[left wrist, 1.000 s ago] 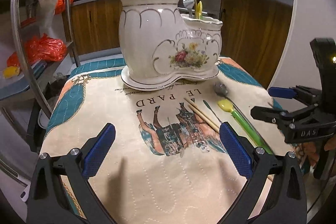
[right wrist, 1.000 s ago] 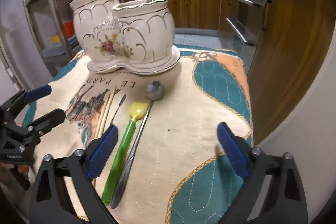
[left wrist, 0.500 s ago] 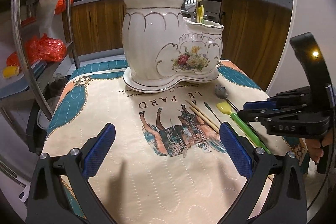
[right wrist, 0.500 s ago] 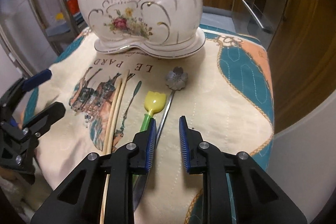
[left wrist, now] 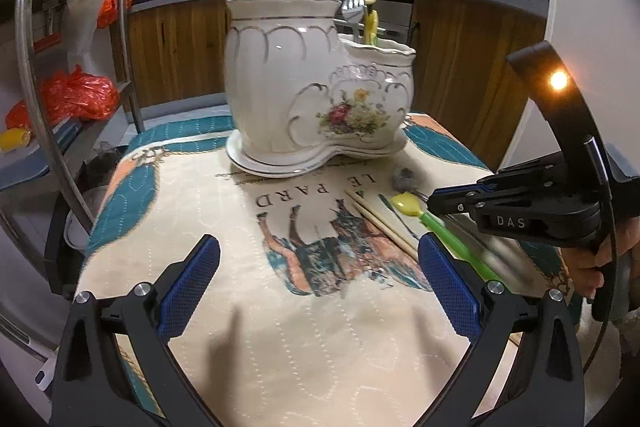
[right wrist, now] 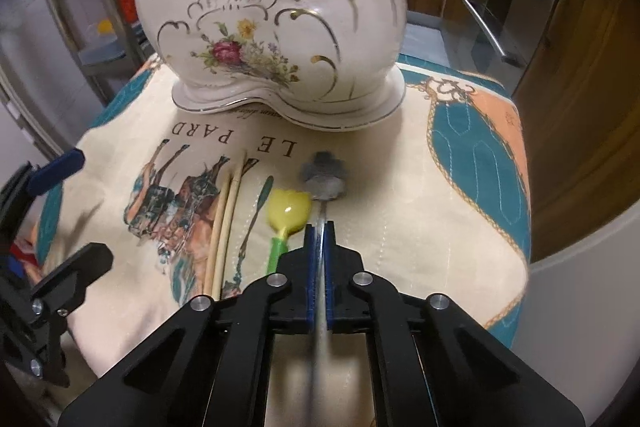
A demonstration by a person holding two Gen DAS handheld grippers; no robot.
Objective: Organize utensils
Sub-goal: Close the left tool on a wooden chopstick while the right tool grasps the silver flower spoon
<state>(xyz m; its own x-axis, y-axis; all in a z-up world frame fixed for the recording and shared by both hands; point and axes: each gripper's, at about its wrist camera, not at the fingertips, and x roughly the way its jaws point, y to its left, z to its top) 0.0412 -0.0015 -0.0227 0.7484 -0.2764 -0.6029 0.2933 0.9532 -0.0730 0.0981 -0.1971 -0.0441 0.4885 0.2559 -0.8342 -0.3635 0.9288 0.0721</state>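
Two pads of my right gripper [right wrist: 319, 227] just closed on metal spoon [right wrist: 322, 175] handle, spoon flat on cloth [right wrist: 400, 227] nr holder [right wrist: 272, 39], ready to lift. Left gripper [left wrist: 316, 279] open, empty, waiting.

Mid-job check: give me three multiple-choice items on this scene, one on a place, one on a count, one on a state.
1. The yellow-headed green-handled utensil lies:
A. inside the holder
B. on the cloth beside the metal flower-headed spoon
C. on the shelf

2. Wooden chopsticks lying on the cloth:
A. two
B. four
C. none

3. The right gripper is:
A. wide open
B. shut on nothing
C. shut on the metal spoon's handle

Answers: B, both lie side by side before the white floral ceramic holder; A, one pair lies there; C, the blue pads clamp the steel handle.
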